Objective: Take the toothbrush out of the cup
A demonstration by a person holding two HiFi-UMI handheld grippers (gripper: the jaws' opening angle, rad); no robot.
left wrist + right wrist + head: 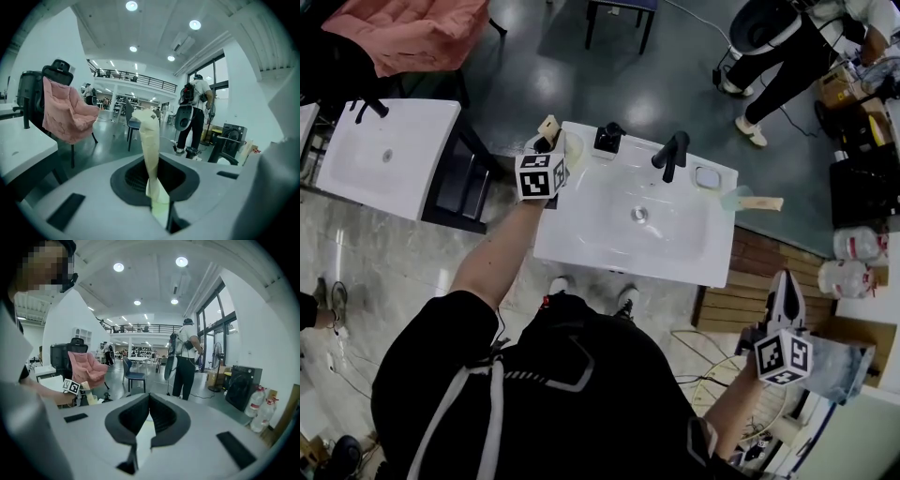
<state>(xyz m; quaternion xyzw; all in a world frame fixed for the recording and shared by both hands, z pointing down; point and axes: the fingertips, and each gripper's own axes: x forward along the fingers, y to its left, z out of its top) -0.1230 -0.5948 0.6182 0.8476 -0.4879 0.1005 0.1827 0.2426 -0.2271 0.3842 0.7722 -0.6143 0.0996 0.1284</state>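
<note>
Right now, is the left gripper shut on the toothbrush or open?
Shut on it. In its own view the left gripper has its jaws pressed on the toothbrush, which stands roughly upright between them.

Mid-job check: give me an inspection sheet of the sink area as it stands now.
Surface: white sink, basin bare.
Job's things: toothbrush upright at the cup, back left corner.
Clutter: soap dispenser, faucet, small dish, wooden-handled item at right edge.
Grippers: left gripper shut on the toothbrush; right gripper shut, empty, off to the side.
Cables: loose cables on the floor beside the sink.
Surroundings: second sink, pink chair, standing person, water jugs.
</note>
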